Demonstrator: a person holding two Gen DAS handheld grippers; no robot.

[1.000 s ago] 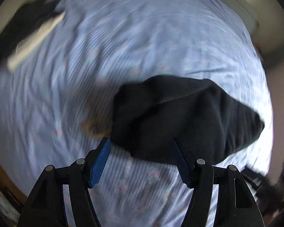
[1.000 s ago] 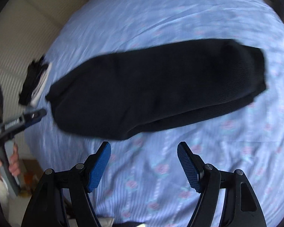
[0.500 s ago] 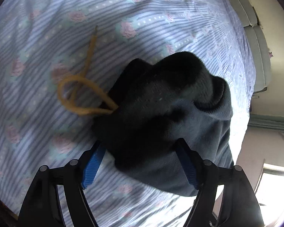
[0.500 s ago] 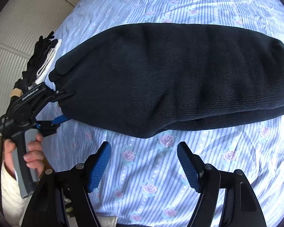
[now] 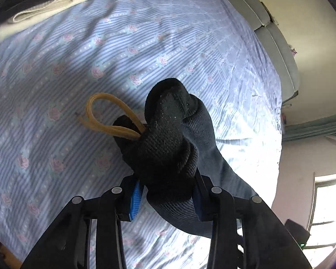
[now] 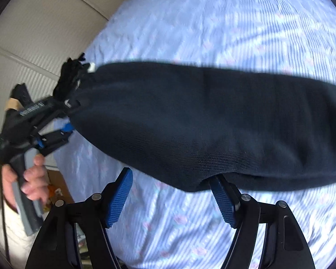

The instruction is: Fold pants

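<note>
The pants (image 6: 212, 123), dark knit fabric, lie folded lengthwise as a long band across the bed (image 6: 235, 22), which carries a blue striped sheet with pink roses. One end of the pants is bunched up between the fingers of the left claw (image 5: 165, 192); its jaws are closing, and the blue pads press against the fabric on both sides. A yellow drawstring (image 5: 105, 121) loops out of that bunched end onto the sheet. In the right wrist view, the left claw (image 6: 67, 125) sits at the far left end of the pants, gripped by a person's hand (image 6: 31, 177). The right claw (image 6: 172, 197) hangs just at the near edge of the pants, jaws wide apart, nothing gripped; the fabric edge overlaps one finger's tip. A folded white and dark stack of clothes (image 5: 40, 9) lies on the bed well apart from the pants.
</note>
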